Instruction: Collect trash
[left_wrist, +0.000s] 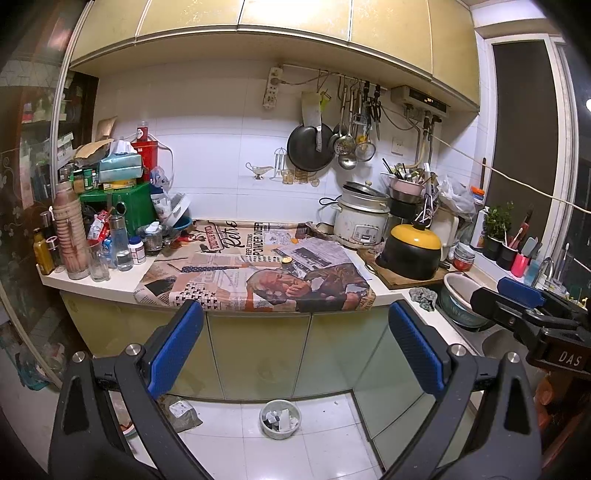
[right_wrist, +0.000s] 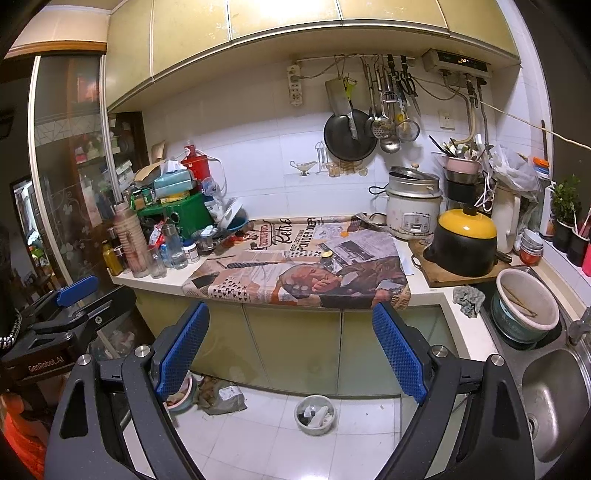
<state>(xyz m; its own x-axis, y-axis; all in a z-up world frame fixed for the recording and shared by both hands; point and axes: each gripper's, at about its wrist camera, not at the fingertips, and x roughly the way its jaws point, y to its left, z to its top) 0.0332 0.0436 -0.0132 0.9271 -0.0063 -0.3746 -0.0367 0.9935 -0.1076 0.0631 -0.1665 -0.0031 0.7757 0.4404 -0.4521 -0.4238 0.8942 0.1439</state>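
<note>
left wrist: stood back, faced counter (left_wrist: 110, 286), tilted down | right wrist: beside it, same heading | shared: counter, floor bin (left_wrist: 279, 419)

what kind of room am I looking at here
A small home kitchen, most likely: a rice cooker on the counter, a pan and ladles hanging on the tiled wall, and a steel sink at right.

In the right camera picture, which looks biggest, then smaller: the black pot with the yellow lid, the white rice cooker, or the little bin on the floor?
1. Black pot with yellow lid
2. White rice cooker
3. Small round bin on the floor, smallest

The pot and cooker look close in size.
</note>
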